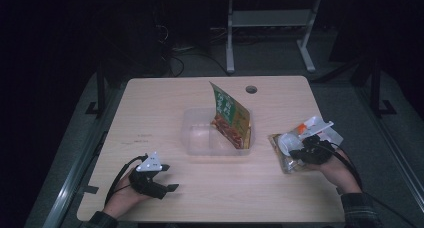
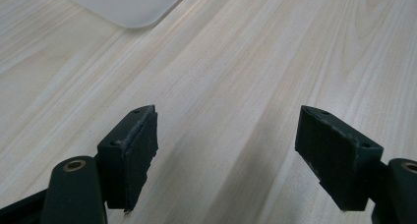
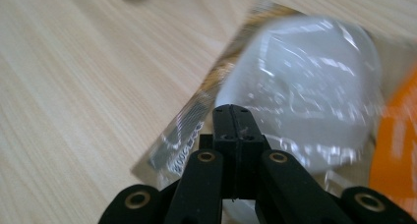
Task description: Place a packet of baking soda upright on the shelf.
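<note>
Right of the clear plastic container (image 1: 216, 138) on the desk (image 1: 165, 198), the right claw (image 1: 300, 153) is clenched on the crinkly clear snack packet (image 1: 286, 155), while the farther left claw (image 1: 171, 177) rests released.

A clear plastic packet (image 3: 300, 81) with a round white item sealed inside is seen directly ahead of the closed jaws of the right gripper (image 3: 235, 117), its film glossy and crinkled. A printed, golden-brown strip with small lettering runs along the packet's edge, to the left of the jaws. The packet is gripped at its near edge by the jaws, which are pressed together on the film. In the high view, the packet (image 1: 286, 150) is seen at the right of the bench (image 1: 160, 118), just in front of the jaws.
</note>
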The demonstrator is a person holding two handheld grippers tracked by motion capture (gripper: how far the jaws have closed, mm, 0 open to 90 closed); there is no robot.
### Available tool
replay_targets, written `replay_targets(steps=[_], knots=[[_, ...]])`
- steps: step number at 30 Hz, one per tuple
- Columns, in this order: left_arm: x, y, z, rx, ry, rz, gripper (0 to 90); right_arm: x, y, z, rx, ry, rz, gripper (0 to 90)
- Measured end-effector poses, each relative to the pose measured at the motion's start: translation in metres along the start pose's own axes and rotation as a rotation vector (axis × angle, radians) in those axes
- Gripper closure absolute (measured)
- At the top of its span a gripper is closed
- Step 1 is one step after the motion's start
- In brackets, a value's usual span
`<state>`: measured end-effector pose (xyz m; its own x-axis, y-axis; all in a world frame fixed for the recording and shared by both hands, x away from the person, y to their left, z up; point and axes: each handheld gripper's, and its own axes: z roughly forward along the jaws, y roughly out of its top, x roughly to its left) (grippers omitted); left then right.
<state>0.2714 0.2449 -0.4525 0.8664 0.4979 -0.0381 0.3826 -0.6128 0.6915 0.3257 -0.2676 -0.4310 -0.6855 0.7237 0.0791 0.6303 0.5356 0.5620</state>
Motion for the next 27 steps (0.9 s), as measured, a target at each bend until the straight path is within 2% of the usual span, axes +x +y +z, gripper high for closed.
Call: replay_targets(steps=[1, 7, 14, 16, 20, 26, 27], knots=[[0.0, 0.0, 0.0, -0.004, 0.0, -0.01, 23.6, 0.001, 0.002, 0.001, 0.001, -0.002, -0.016, 90.0], [0.0, 0.0, -0.001, 0.0, -0.001, -0.009, 23.6, -0.01, 0.006, 0.004, -0.023, -0.05, 0.011, 90.0], [0.0, 0.0, 0.0, 0.006, -0.002, 0.003, 23.6, -0.016, -0.001, 0.005, -0.041, 0.003, 0.027, 90.0], [-0.001, 0.0, 0.0, 0.006, -0.004, 0.0, 23.6, -0.016, -0.002, 0.005, -0.041, 0.024, 0.017, 90.0], [-0.001, 0.0, 0.0, 0.006, -0.002, 0.0, 23.6, -0.01, -0.003, 0.005, -0.041, 0.046, -0.007, 90.0], [-0.002, 0.0, 0.001, 0.004, -0.005, -0.008, 23.6, -0.002, -0.005, 0.008, -0.06, 0.104, -0.04, 90.0], [-0.001, 0.0, 0.0, 0.009, -0.006, -0.001, 23.6, -0.001, -0.005, 0.008, -0.058, 0.108, -0.035, 90.0]])
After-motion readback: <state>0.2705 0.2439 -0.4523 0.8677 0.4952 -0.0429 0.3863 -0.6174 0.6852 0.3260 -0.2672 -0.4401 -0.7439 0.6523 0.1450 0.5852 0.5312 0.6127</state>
